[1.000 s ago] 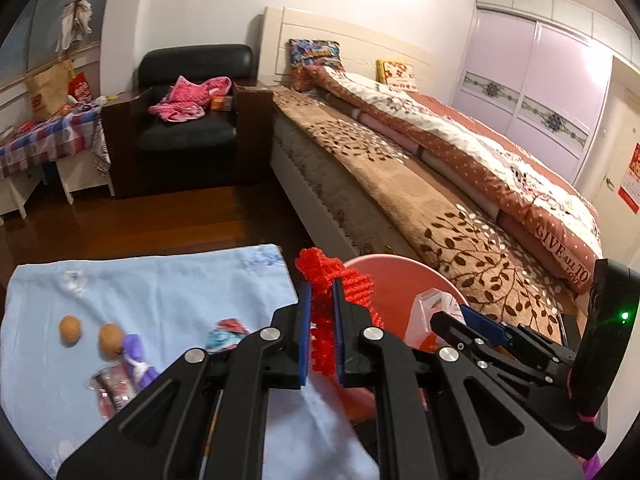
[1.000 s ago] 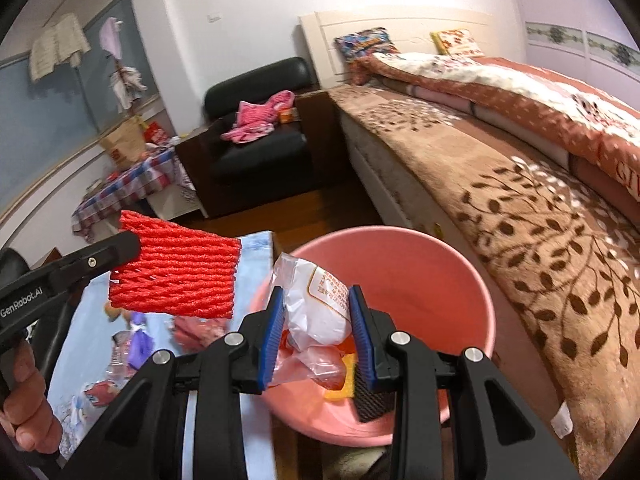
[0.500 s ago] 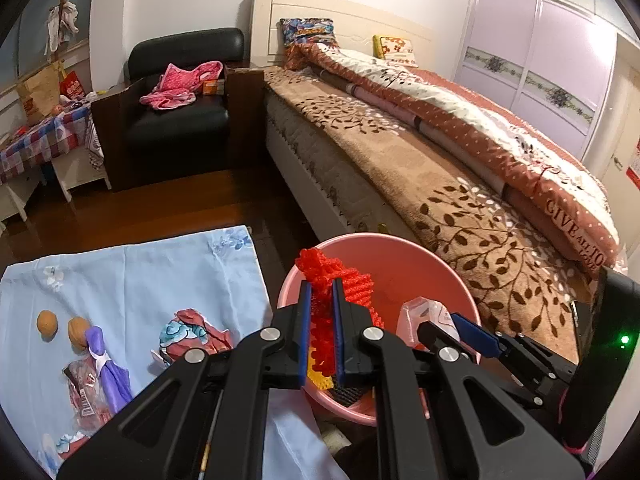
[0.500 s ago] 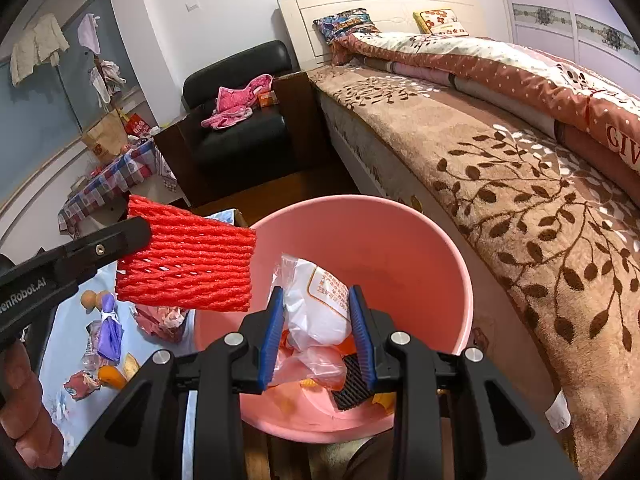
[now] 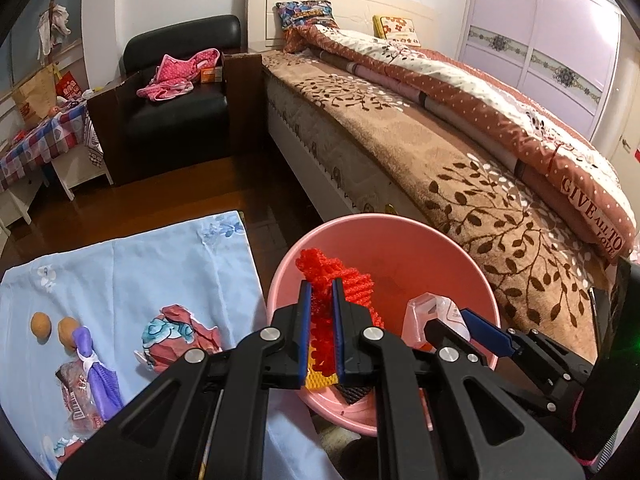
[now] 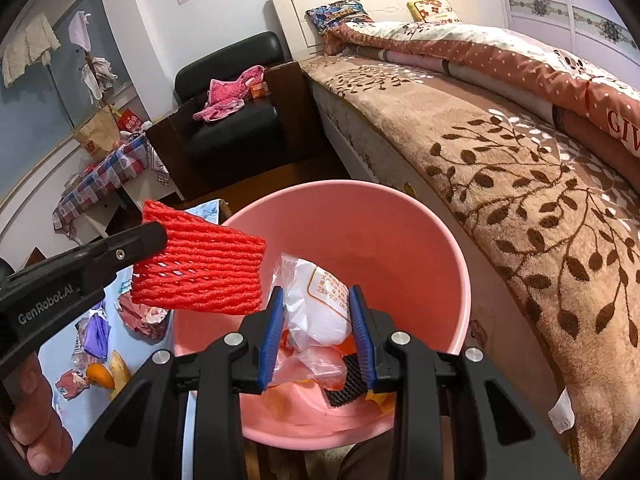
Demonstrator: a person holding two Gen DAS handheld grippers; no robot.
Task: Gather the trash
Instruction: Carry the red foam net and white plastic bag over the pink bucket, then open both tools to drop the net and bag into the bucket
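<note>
A pink plastic bin stands on the floor beside the bed. My left gripper is shut on a red foam net sleeve, which hangs over the bin's left rim. My right gripper is shut on a crumpled white plastic bag, held over the bin's inside. Orange, yellow and black scraps lie on the bin's bottom. A crumpled red-and-blue wrapper lies on the pale blue cloth.
Two small brown fruits, a purple wrapper and other bits lie on the cloth. A bed runs along the right. A black armchair and a checked side table stand behind. A hand holds the left gripper.
Both grippers have sunk and moved toward the bin; the red net sleeve now hangs over the bin's rim, and the bag sits lower over the bin's inside. Both grips are unchanged.
</note>
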